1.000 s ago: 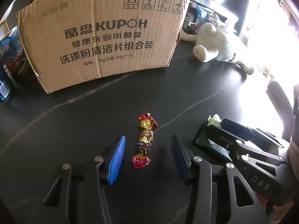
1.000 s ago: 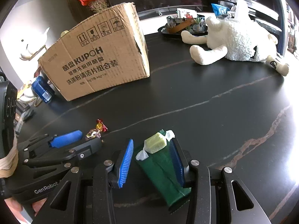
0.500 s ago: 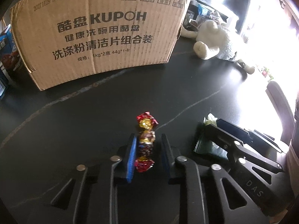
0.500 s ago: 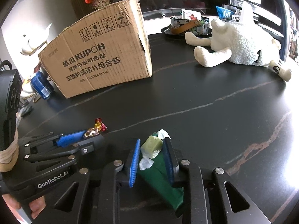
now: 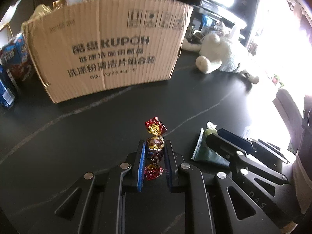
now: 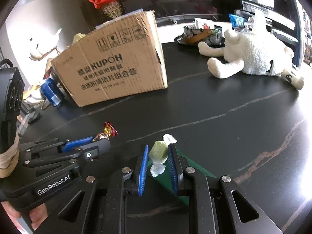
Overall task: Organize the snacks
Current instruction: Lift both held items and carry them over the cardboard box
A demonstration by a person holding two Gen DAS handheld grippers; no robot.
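Candy in shiny red-and-gold foil [image 5: 154, 150] sits pinched in the left tool [image 5: 154, 162], long axis pointing toward the tan cardboard box [image 5: 109, 46] beyond. Right tool [image 6: 157, 163] clamps a pale-green wrapped sweet [image 6: 159, 152] over a dark-green packet [image 6: 165, 177] on the black surface [image 6: 214, 117].

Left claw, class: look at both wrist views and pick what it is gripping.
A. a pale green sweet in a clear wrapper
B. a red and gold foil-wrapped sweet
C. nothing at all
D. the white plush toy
B: in the left wrist view the left claw is shut on the red and gold foil sweet, its blue pads pressing both sides; the pale green sweet sits in the right claw.
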